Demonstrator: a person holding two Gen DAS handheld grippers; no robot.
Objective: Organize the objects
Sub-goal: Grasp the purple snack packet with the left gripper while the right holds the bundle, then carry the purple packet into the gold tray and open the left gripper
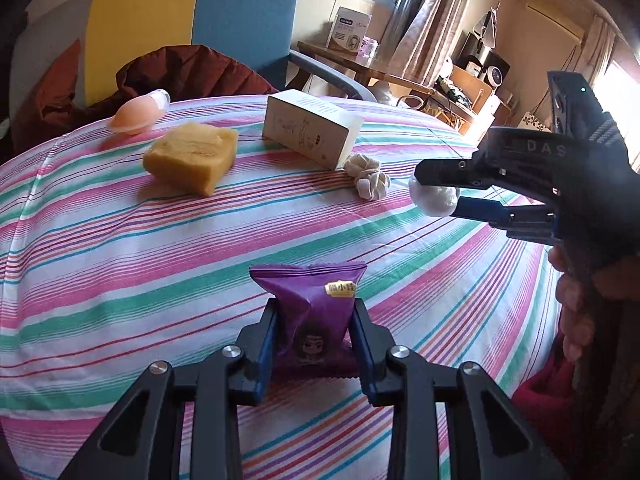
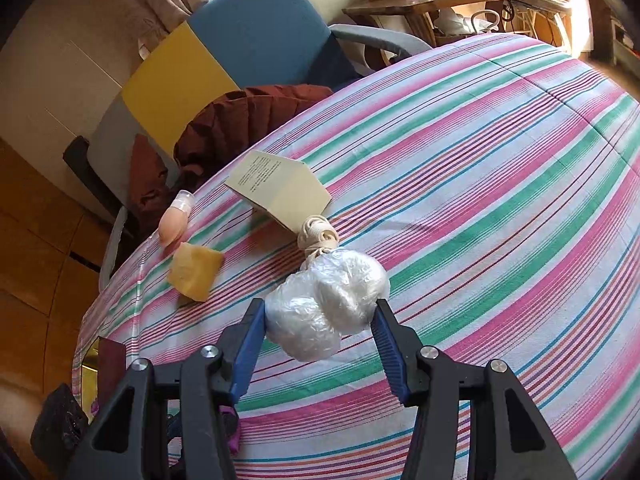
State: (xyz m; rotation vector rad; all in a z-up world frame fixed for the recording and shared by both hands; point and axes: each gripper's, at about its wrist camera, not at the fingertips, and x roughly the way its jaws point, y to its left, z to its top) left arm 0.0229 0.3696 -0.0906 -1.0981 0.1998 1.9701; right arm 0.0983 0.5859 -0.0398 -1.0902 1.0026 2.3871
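Note:
My left gripper [image 1: 316,312] is shut on a purple snack packet [image 1: 308,288]; both blue pads press its sides, and it stands upright low over the striped tablecloth [image 1: 120,264]. My right gripper [image 2: 320,306] is shut on a white bundle wrapped in clear plastic [image 2: 312,320]. In the left wrist view that gripper [image 1: 436,188] comes in from the right, a hand behind it, with the bundle [image 1: 434,204] between its fingers above the cloth.
At the far side of the table lie a yellow sponge block [image 1: 190,156], a white carton [image 1: 312,132], a cream knotted cord [image 1: 368,178] and a peach egg-shaped bottle [image 1: 138,114]. Behind the table are a blue and yellow chair [image 1: 192,20] and a brown jacket [image 1: 180,72].

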